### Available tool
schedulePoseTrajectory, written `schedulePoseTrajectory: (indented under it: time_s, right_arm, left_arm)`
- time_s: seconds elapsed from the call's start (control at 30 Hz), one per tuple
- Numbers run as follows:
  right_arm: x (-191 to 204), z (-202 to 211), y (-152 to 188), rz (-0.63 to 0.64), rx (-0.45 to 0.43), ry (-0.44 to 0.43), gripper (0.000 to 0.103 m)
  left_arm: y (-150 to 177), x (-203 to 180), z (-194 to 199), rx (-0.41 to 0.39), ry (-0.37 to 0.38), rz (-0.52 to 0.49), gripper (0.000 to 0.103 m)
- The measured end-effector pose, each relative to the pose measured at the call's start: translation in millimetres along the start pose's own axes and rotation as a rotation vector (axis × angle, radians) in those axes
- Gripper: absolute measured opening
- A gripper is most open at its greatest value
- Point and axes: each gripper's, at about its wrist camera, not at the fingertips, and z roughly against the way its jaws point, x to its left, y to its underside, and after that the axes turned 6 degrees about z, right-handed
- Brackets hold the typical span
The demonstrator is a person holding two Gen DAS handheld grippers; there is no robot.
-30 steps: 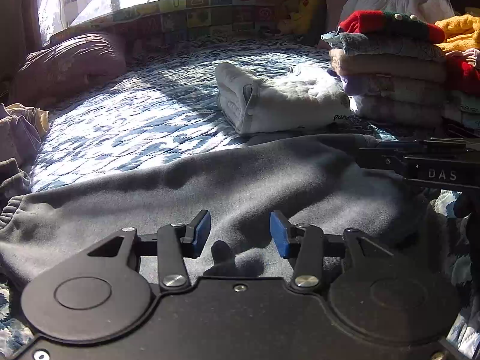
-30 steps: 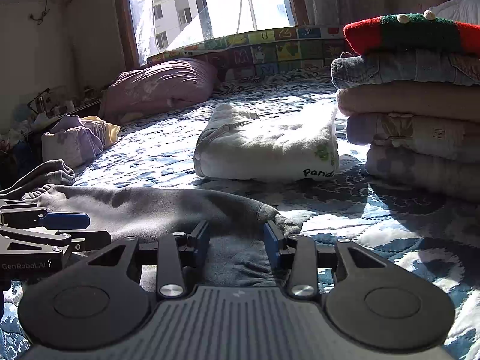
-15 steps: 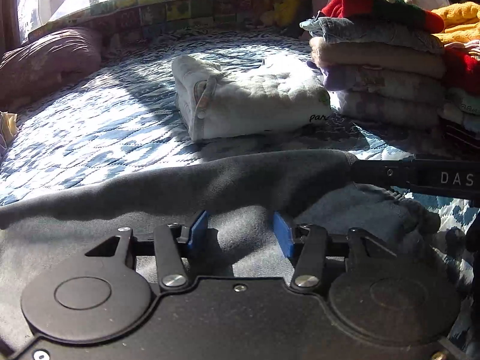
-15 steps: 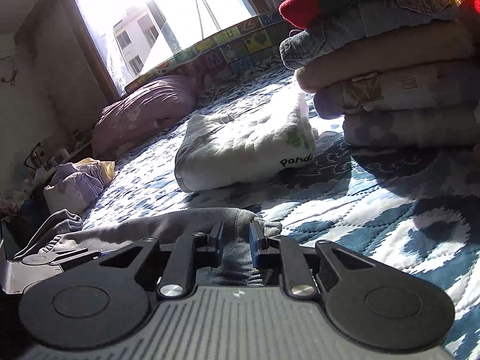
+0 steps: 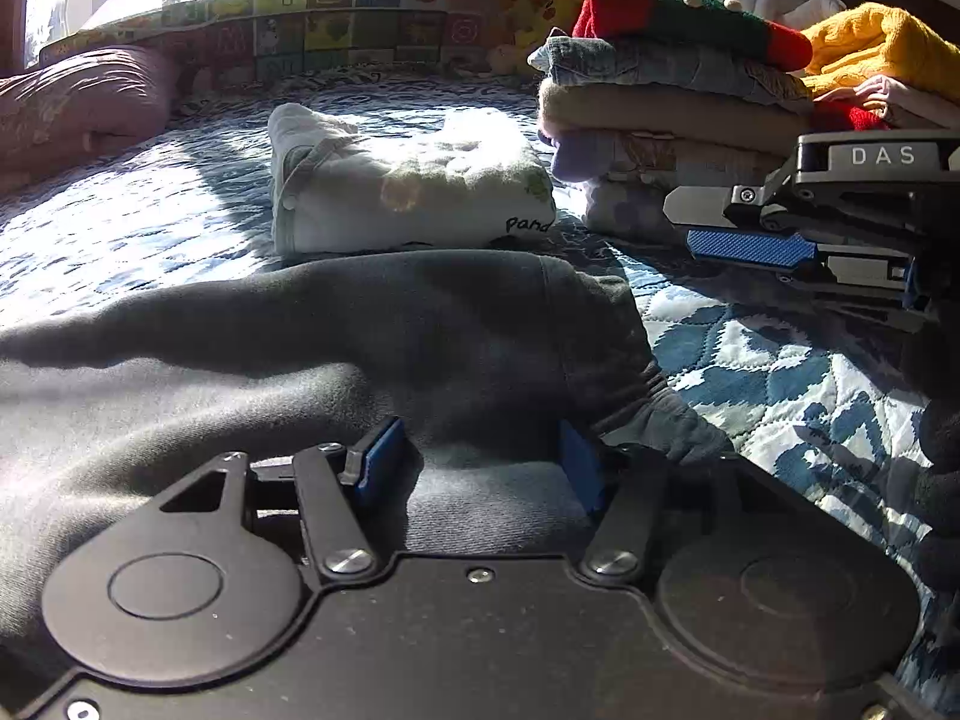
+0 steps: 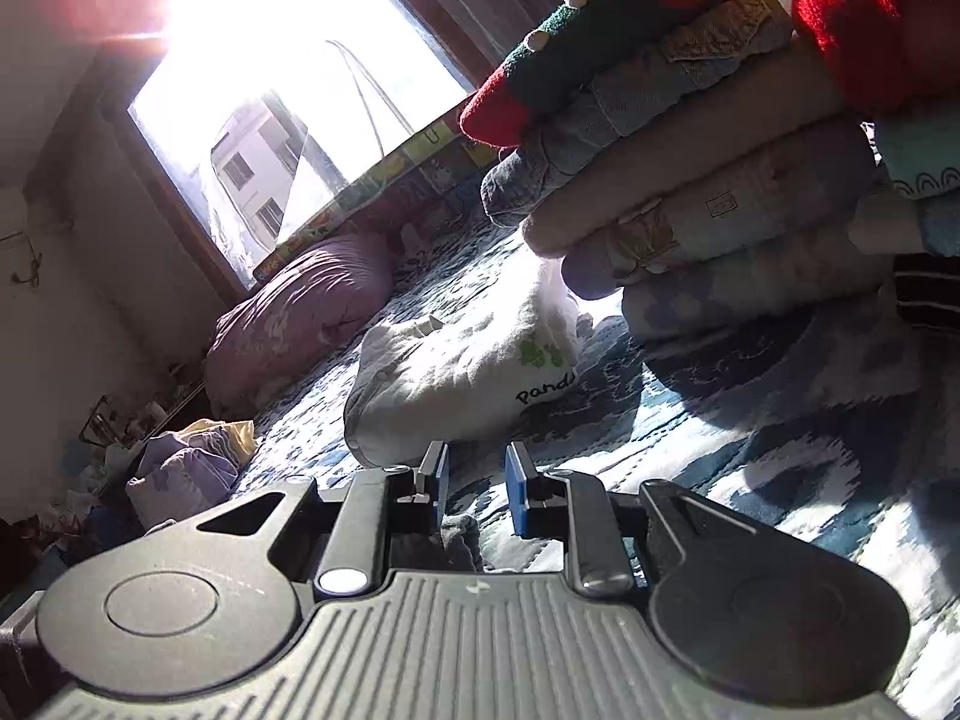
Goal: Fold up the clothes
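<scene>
A dark grey garment [image 5: 360, 330] lies folded over on the blue-and-white quilt [image 5: 750, 372], its ribbed cuff end at the right. My left gripper [image 5: 480, 465] sits low over the near part of it, open wide, with cloth lying flat between the fingers. My right gripper [image 5: 684, 225] hangs above the quilt to the right of the garment. In the right wrist view the right gripper [image 6: 478, 483] is open by a narrow gap with nothing between its pads. A scrap of the grey garment [image 6: 459, 534] shows just below them.
A folded white garment [image 5: 408, 204] printed "panda" lies right behind the grey one. A tall stack of folded clothes [image 5: 672, 114] stands at the back right, beside a yellow knit [image 5: 870, 48]. A purple pillow [image 5: 78, 96] is at the far left. Lilac clothes [image 6: 180, 474] lie off the bed's left side.
The right gripper was shut on the grey garment's end half a second ago. It has opened, let the cloth drop, risen and tilted upward. The left gripper stays open over the garment.
</scene>
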Motion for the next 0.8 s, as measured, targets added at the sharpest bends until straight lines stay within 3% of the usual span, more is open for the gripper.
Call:
schedulePoseTrajectory:
  time_s: [0.17,0.33,0.43,0.6,0.7,0.77,0.8]
  right_arm:
    - [41.1,-8.2,9.0,0.228,0.047,-0.082,0.023]
    - [72.7,-21.0,24.2,0.334,0.106,-0.109,0.031]
    - [86.6,-27.4,33.2,0.383,0.143,-0.115,0.033]
    - [90.9,-41.7,47.3,0.456,0.222,-0.017,0.039]
    - [83.8,-44.4,45.4,0.412,0.224,-0.013,0.039]
    - [80.6,-46.4,45.2,0.397,0.227,-0.008,0.039]
    - [79.5,-47.4,45.0,0.391,0.228,-0.005,0.039]
  left_arm:
    - [-7.7,14.0,23.0,-0.01,0.038,0.071,0.057]
    - [6.7,58.0,97.1,-0.141,-0.007,0.202,0.057]
    - [19.6,111.0,133.3,-0.187,-0.081,0.375,0.057]
    - [44.6,234.9,181.0,-0.306,-0.157,0.851,0.063]
    - [67.1,295.1,181.8,-0.33,-0.103,1.156,0.063]
    - [80.0,319.0,174.5,-0.343,-0.044,1.308,0.063]
    - [79.7,324.6,170.4,-0.344,-0.03,1.332,0.063]
